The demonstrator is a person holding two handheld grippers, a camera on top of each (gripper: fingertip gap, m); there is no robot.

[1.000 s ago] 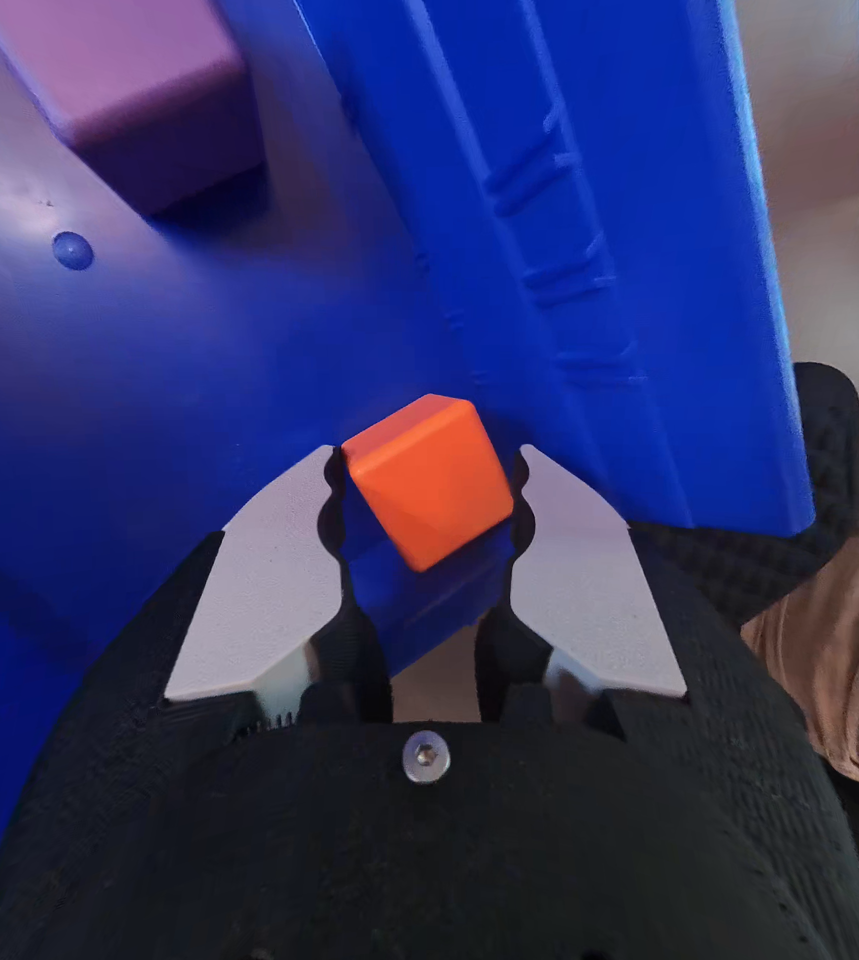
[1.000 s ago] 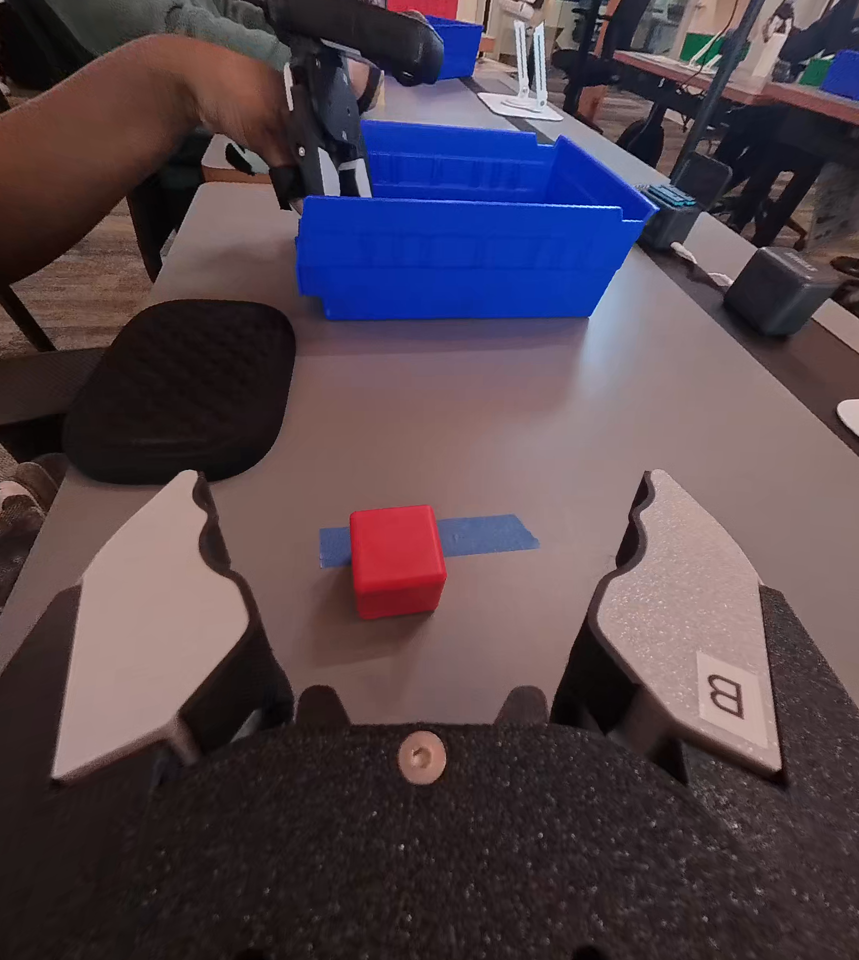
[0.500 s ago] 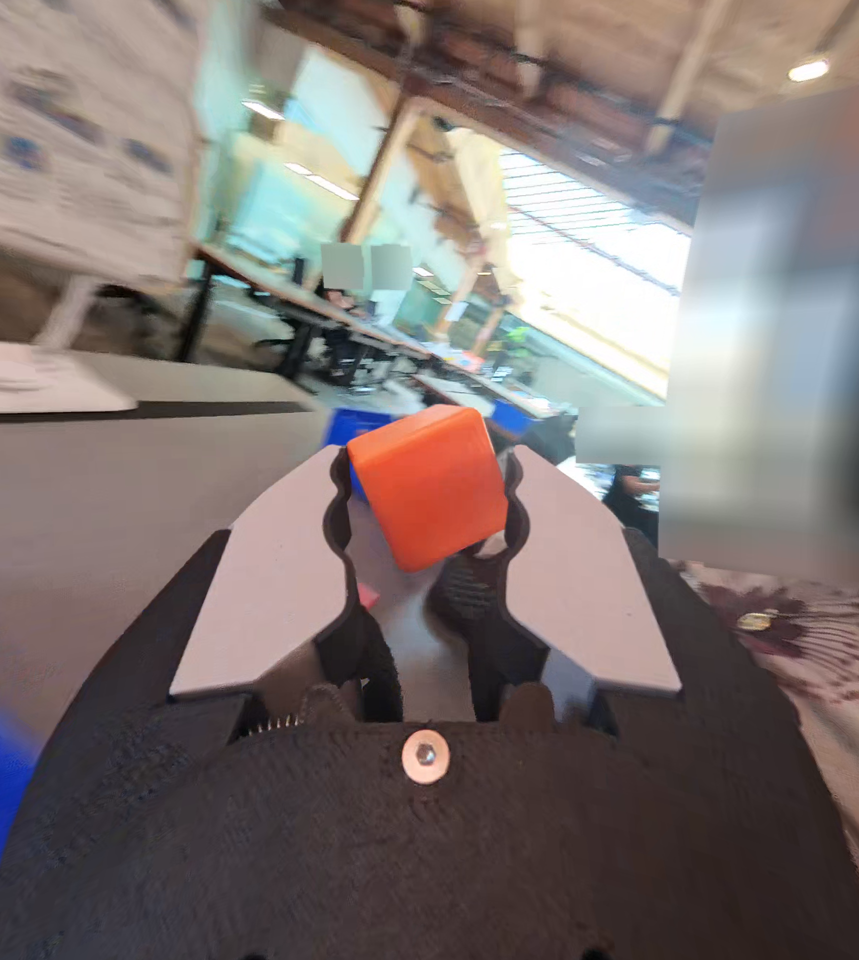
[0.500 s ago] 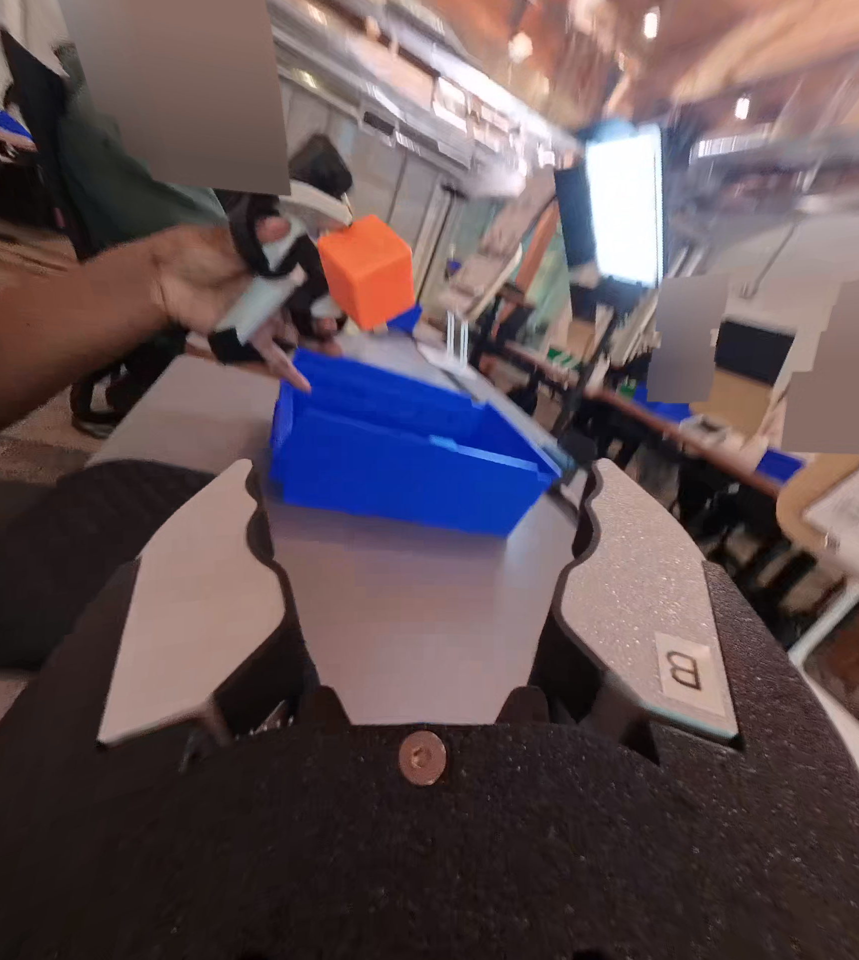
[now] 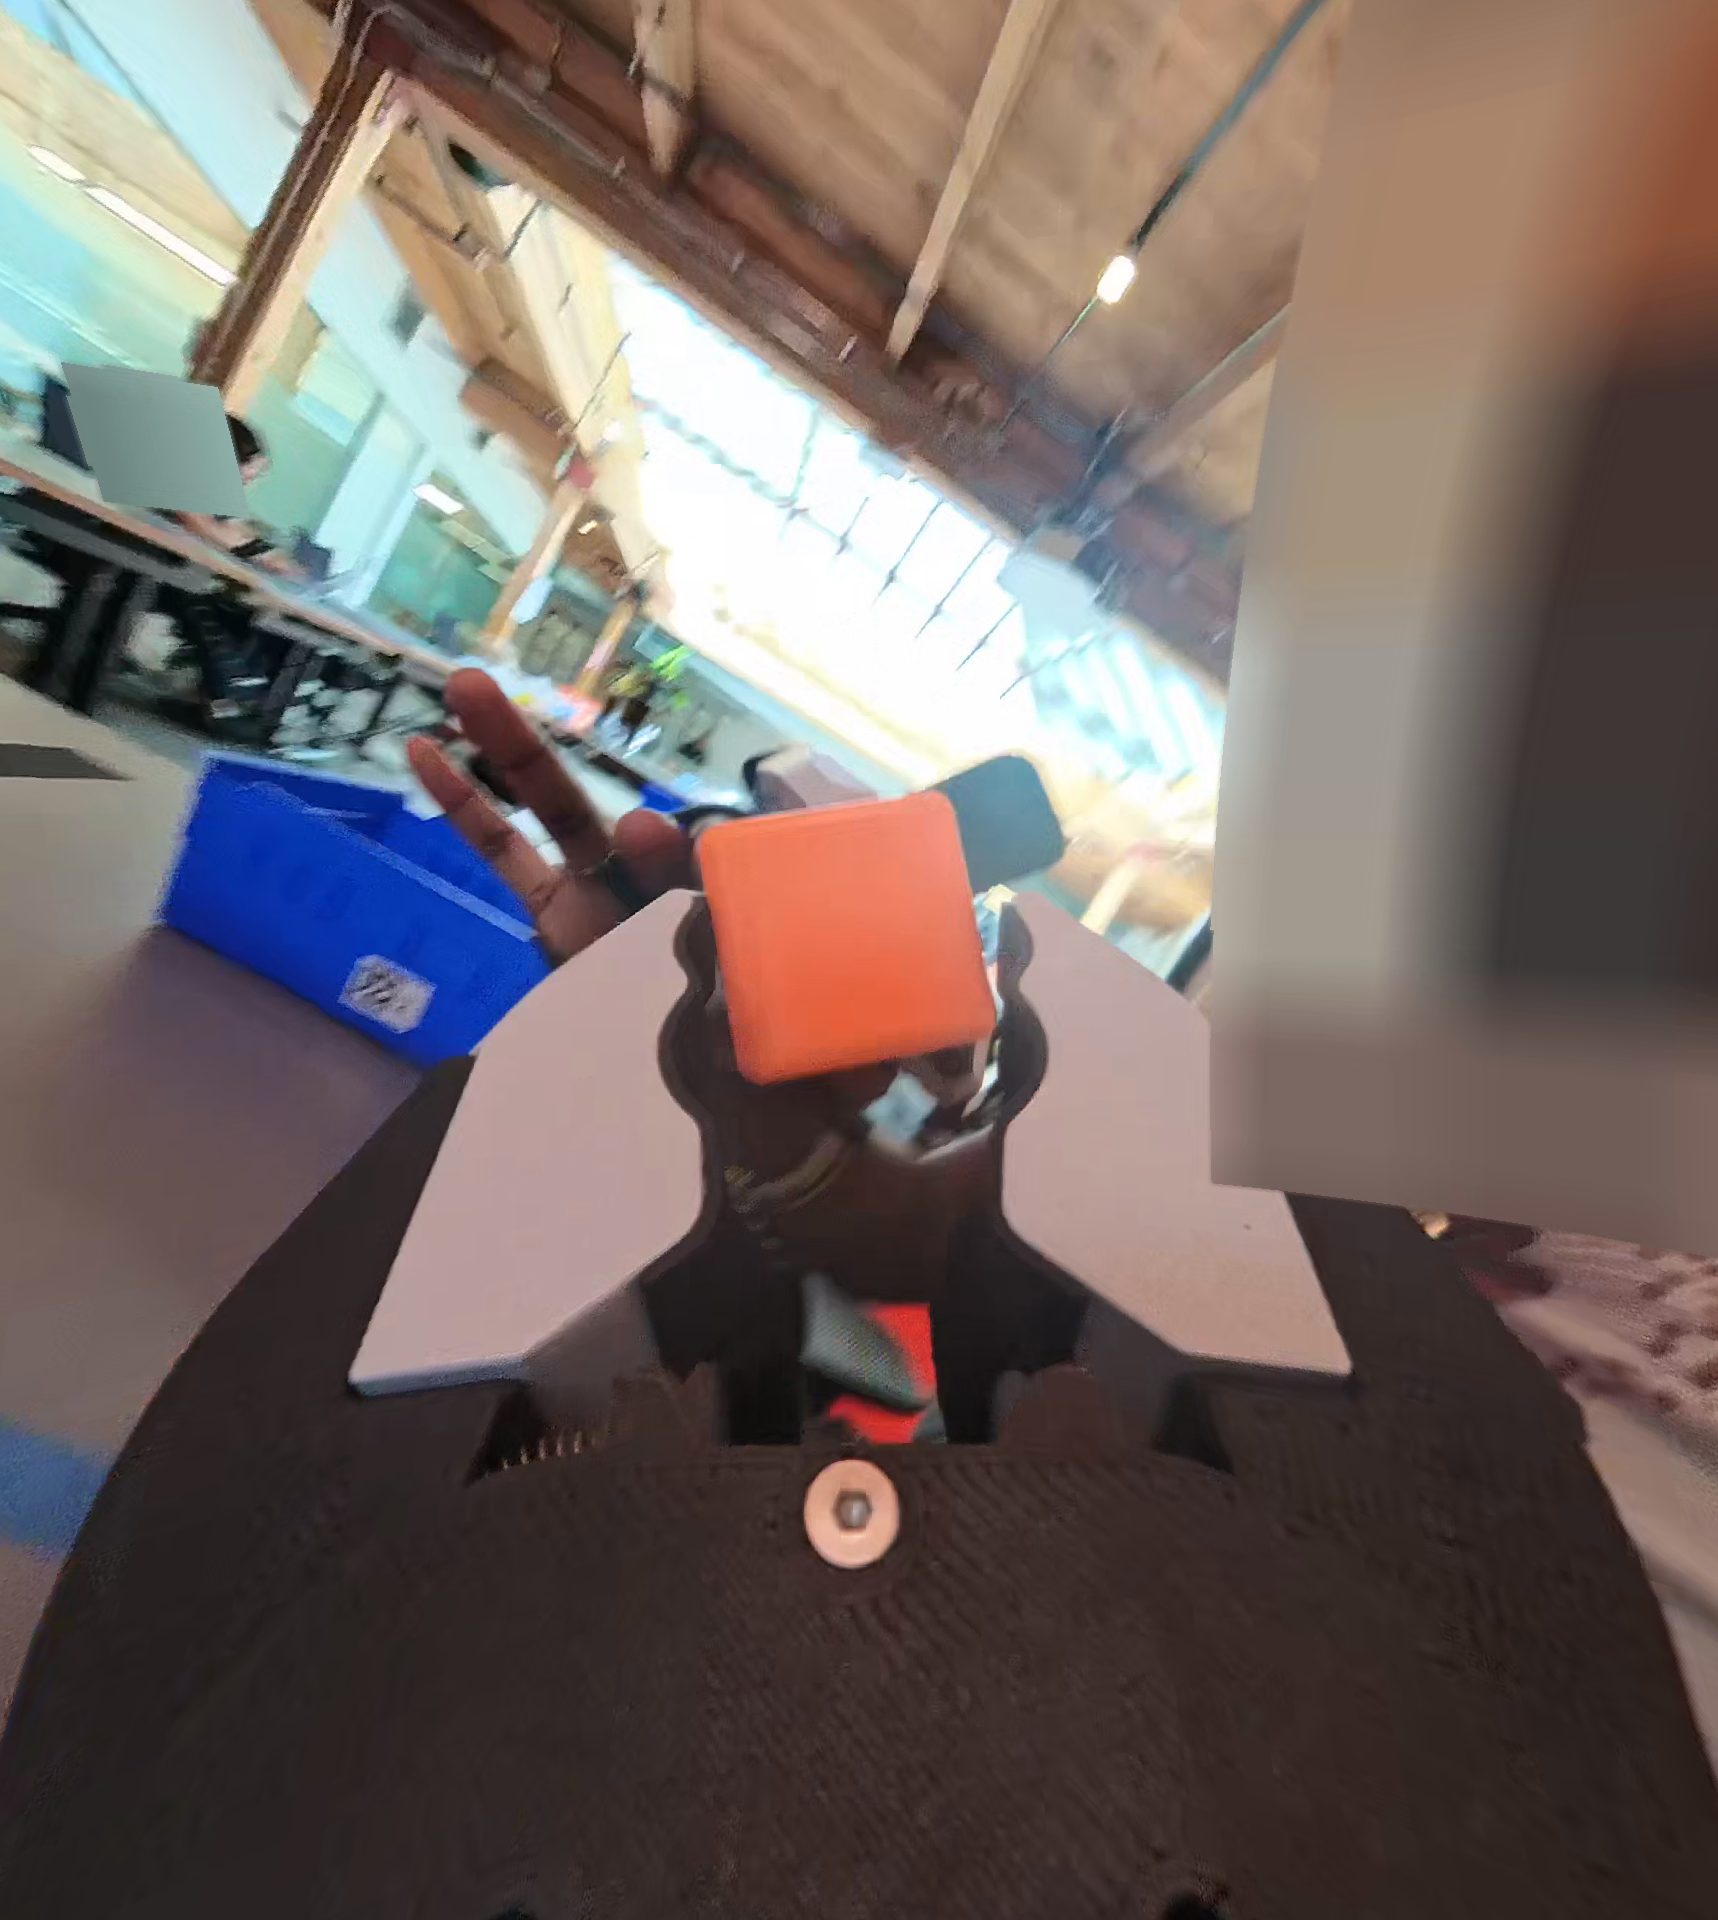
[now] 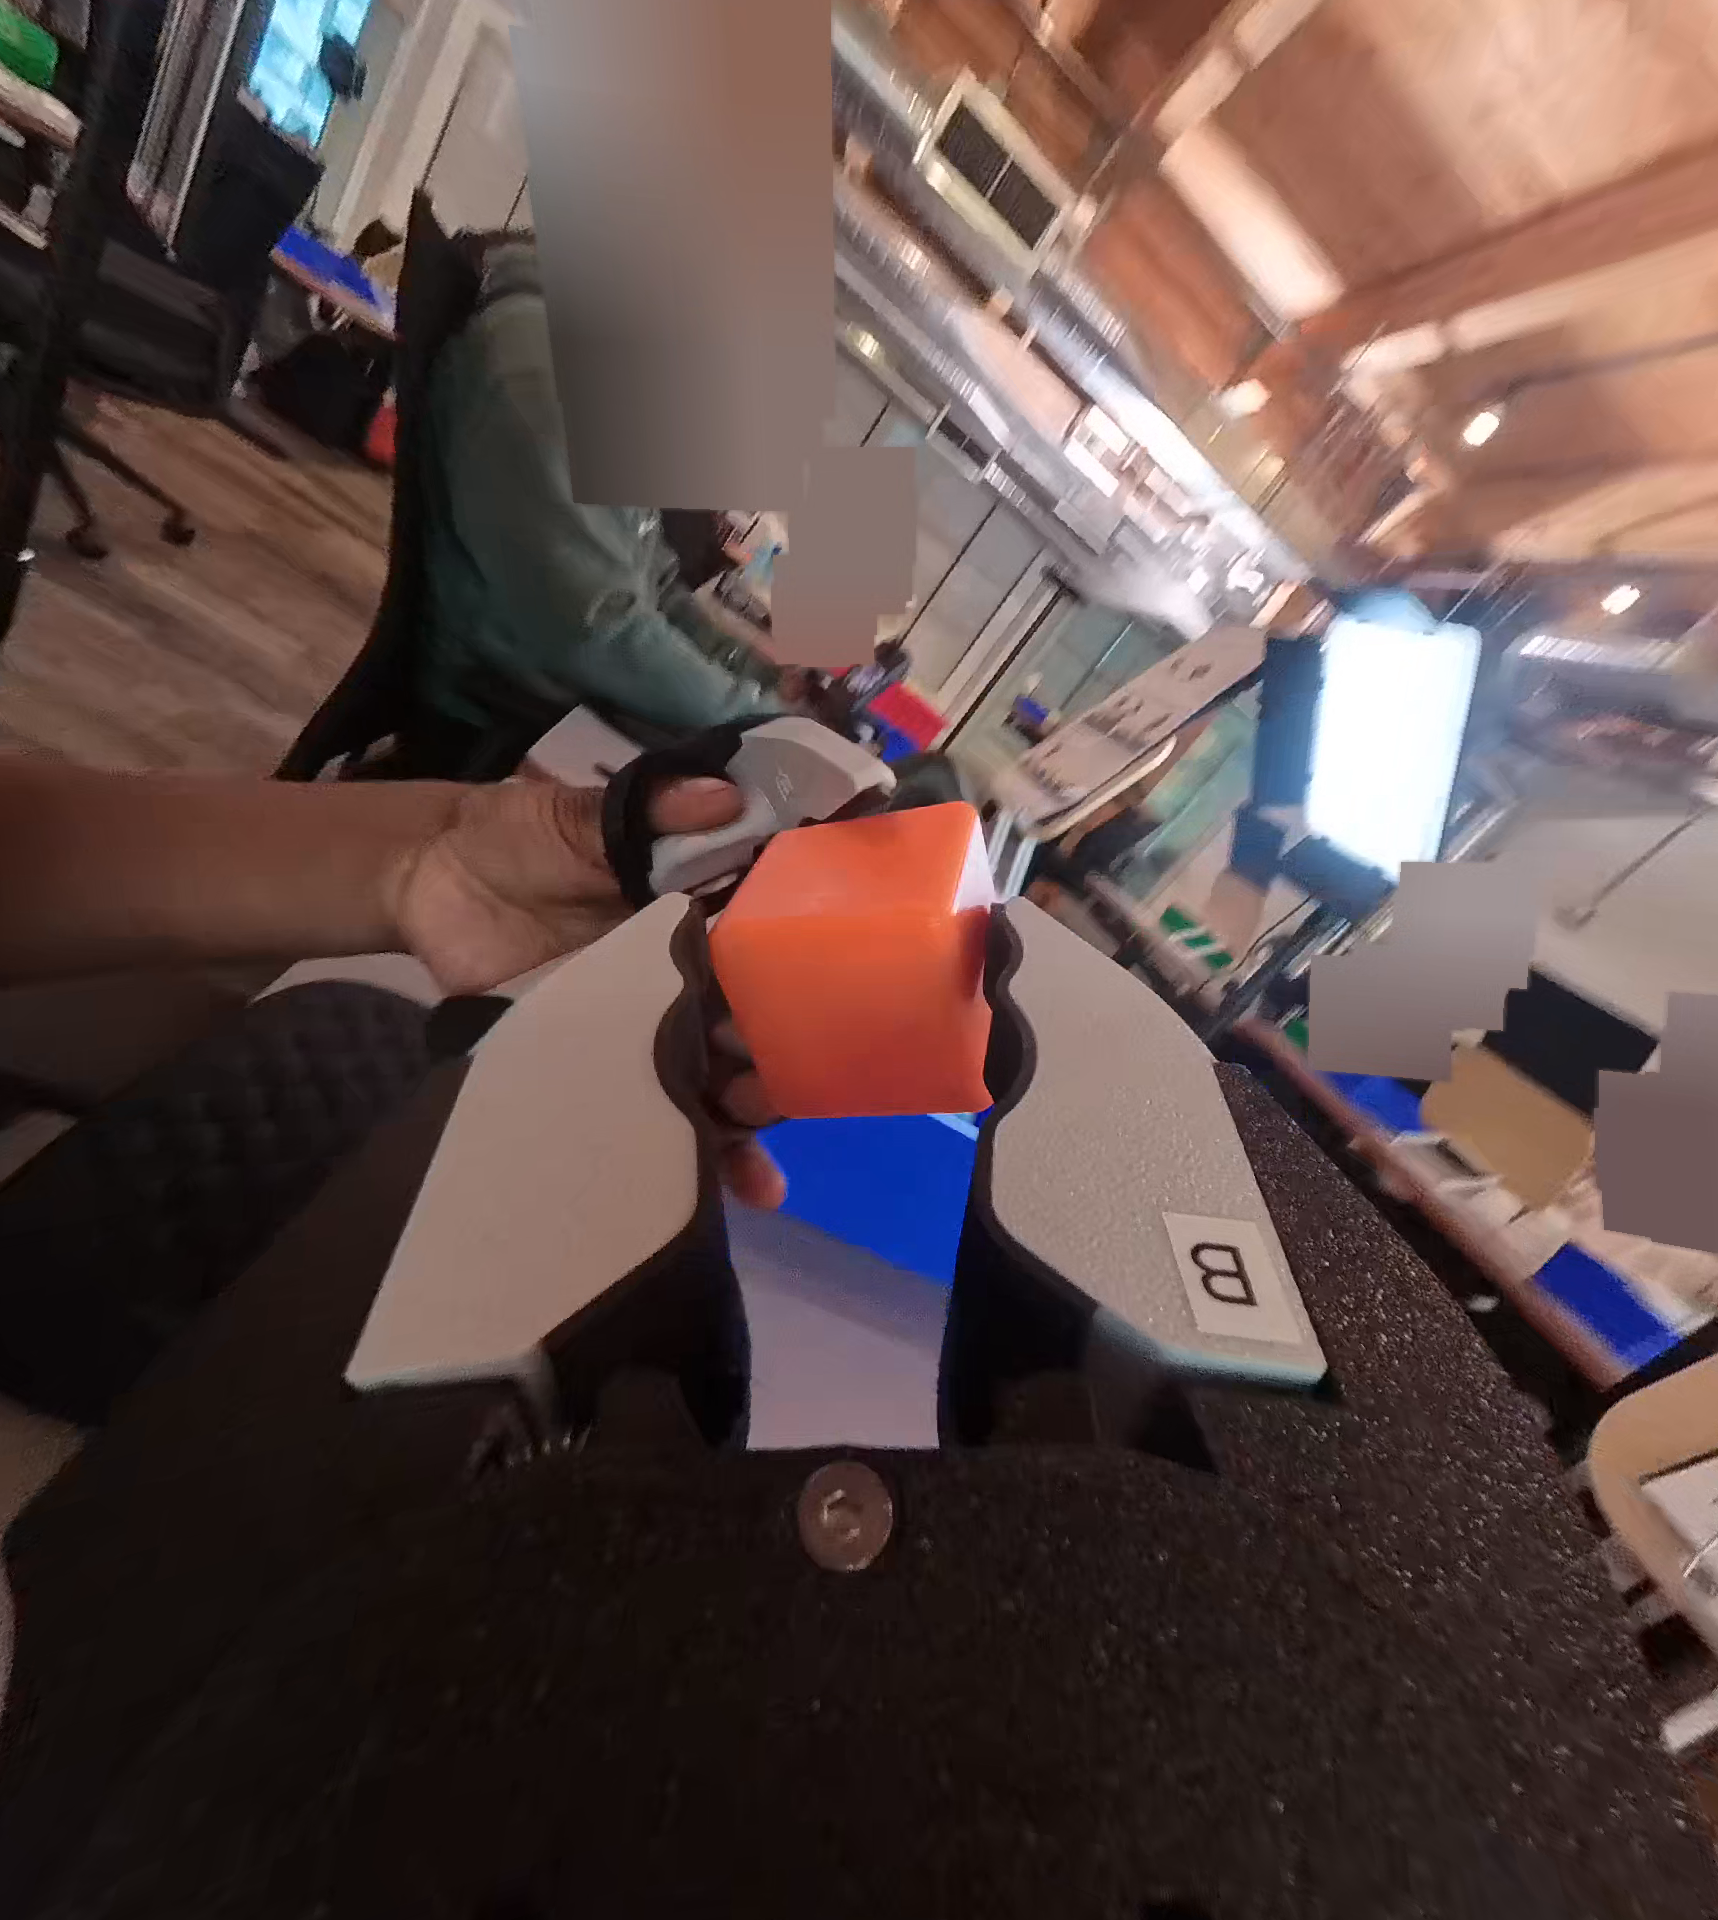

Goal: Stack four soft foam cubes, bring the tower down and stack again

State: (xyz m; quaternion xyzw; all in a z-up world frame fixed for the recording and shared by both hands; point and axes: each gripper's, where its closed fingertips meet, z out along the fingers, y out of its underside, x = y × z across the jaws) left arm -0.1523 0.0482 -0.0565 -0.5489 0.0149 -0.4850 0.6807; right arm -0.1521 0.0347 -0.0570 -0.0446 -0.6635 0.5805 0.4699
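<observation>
Close in, the orange cube point(image 5: 842, 933) sits tilted between the tips of the left gripper point(image 5: 847, 940), whose fingers are narrowed onto its sides. The right gripper point(image 6: 839, 961) has closed in around the same cube from the opposite side, which reads as a mid-air handover, though whether its fingers press the foam is unclear. The right wrist view alone shows the left hand point(image 6: 512, 883) at the far side; the left view alone shows spread fingertips point(image 5: 491, 727). Farther off, the blue bin point(image 5: 335, 914) rests on the grey surface point(image 5: 55, 1091).

orange foam cube point(image 6: 850, 961) between right gripper point(image 6: 844, 966) jaws
</observation>
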